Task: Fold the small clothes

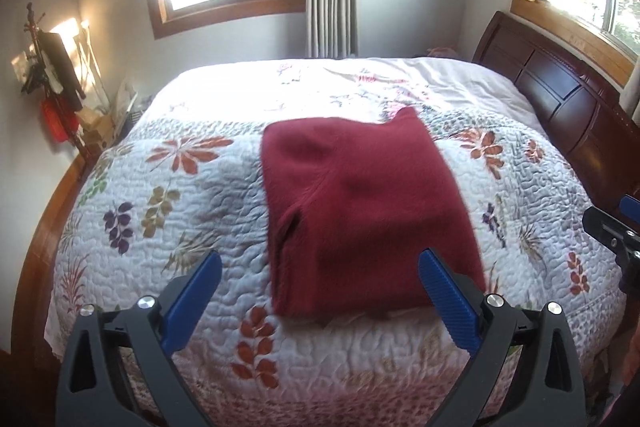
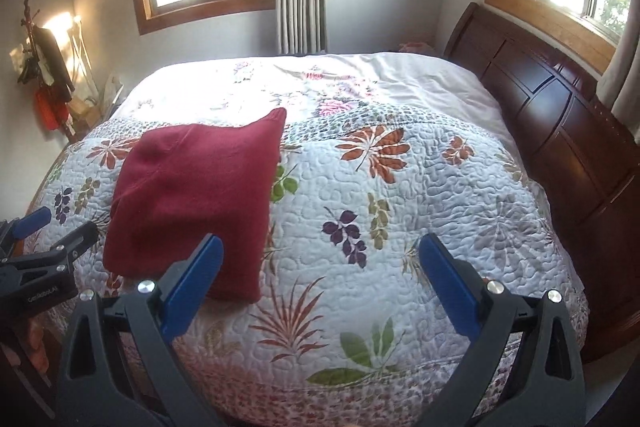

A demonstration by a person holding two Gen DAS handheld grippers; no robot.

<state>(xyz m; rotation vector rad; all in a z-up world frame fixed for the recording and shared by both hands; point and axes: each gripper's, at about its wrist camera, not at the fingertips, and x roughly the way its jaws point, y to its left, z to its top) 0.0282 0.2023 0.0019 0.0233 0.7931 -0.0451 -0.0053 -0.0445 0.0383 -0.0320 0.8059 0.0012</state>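
The red garment (image 1: 360, 211) is lying folded into a neat block on the floral quilt (image 1: 172, 195) of the bed, close to its near edge. The left claw (image 1: 320, 267) is hanging just above that edge with its blue fingers (image 1: 196, 299) spread wide — gripping nothing, the garment sitting between and beyond them. The right claw (image 2: 322, 267) is hovering off to the garment's right, fingers equally splayed, over bare quilt. A dark wooden headboard (image 2: 560, 115) is running along the right.

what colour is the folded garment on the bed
Dark red garment, plain with no pattern, lying on the floral quilt; clearest in the left wrist view.
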